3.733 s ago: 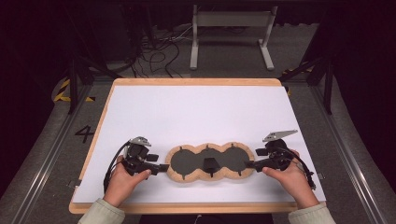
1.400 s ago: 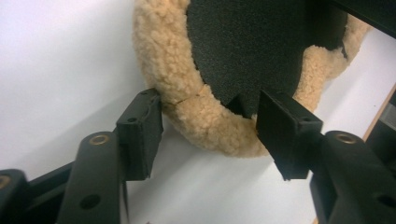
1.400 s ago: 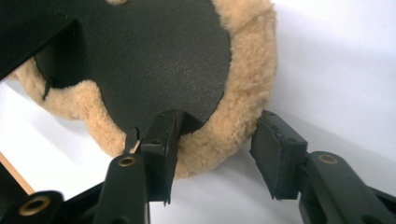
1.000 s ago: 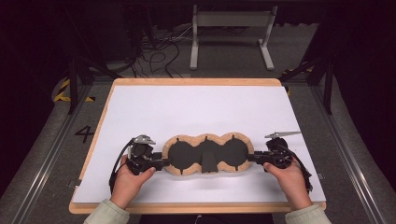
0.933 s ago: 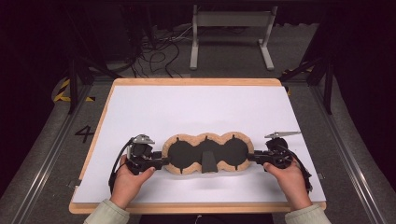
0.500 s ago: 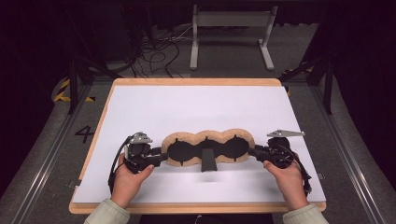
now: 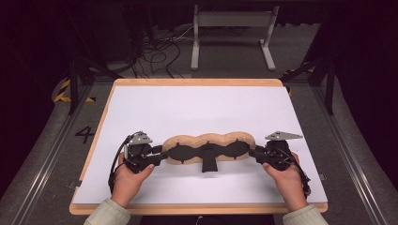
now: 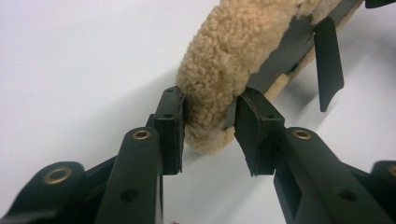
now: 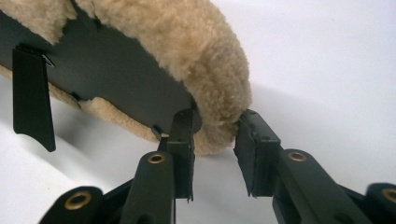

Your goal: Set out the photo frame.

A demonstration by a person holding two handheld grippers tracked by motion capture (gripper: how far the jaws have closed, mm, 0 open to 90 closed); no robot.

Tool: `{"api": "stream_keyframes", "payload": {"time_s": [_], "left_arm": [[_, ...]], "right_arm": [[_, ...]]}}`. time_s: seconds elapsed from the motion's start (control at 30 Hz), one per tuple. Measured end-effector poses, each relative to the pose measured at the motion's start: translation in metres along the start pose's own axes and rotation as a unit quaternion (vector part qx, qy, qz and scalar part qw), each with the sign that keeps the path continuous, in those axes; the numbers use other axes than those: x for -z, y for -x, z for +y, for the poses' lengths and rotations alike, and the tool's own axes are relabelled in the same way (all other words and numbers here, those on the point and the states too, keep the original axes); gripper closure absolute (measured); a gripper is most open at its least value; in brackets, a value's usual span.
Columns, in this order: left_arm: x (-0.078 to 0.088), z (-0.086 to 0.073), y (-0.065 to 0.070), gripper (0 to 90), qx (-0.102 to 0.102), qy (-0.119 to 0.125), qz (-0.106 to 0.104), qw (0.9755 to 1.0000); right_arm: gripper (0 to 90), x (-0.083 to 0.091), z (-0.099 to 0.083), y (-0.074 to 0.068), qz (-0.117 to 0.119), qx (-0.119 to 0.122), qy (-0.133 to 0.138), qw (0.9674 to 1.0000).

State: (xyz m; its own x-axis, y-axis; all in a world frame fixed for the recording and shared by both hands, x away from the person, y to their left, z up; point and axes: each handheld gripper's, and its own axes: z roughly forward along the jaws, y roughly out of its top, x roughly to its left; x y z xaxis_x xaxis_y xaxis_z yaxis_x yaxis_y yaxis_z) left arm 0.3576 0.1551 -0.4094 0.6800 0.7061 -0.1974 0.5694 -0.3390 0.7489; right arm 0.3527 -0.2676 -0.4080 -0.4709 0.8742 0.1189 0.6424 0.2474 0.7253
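A long tan fleece pad (image 7: 206,139) with three lobes and a black inner face (image 7: 187,152) hangs between my two grippers over the white sheet (image 7: 197,108). It is tilted, so it looks thin from above. My left gripper (image 7: 164,154) is shut on its left end (image 8: 210,93); the jaws have just been closing on the fleece between them. My right gripper (image 7: 253,152) is shut on the right end (image 9: 219,93). A black strap (image 7: 209,164) dangles from the pad's middle, also seen as a strap (image 8: 327,60) in the left gripper view and a strap (image 9: 30,98) in the right gripper view.
The sheet lies on a wooden-edged table (image 7: 197,82). Behind the table stand a grey metal frame (image 7: 232,28) and loose cables (image 7: 155,51) on the floor. A painted "4" (image 7: 85,134) marks the floor at the left.
The pad, which earlier lay flat showing its three black hollows, has been tipped up, now looks narrower, and its strap hangs down. Both hands stay about where they were.
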Motion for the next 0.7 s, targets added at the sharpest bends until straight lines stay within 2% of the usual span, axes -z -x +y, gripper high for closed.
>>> {"api": "stream_keyframes", "payload": {"time_s": [0.2,0.33,0.53,0.7], "left_arm": [[0.004,-0.002,0.0,64.1,-0.007,-0.012,-0.017,0.9998],[0.006,-0.003,0.001,64.0,-0.019,-0.022,-0.025,0.9993],[0.01,-0.005,0.002,64.8,-0.022,-0.03,-0.037,0.9986],[0.012,-0.007,0.002,64.7,-0.025,-0.037,-0.048,0.9978]], "right_arm": [[68.4,0.004,-0.002,-0.002,0.002,0.012,-0.01,0.9999],[68.3,0.007,-0.005,-0.005,-0.002,0.025,-0.012,0.9996],[68.2,0.01,-0.011,-0.004,0.007,0.027,-0.011,0.9996],[68.2,0.013,-0.014,-0.004,0.013,0.038,-0.012,0.9991]]}}
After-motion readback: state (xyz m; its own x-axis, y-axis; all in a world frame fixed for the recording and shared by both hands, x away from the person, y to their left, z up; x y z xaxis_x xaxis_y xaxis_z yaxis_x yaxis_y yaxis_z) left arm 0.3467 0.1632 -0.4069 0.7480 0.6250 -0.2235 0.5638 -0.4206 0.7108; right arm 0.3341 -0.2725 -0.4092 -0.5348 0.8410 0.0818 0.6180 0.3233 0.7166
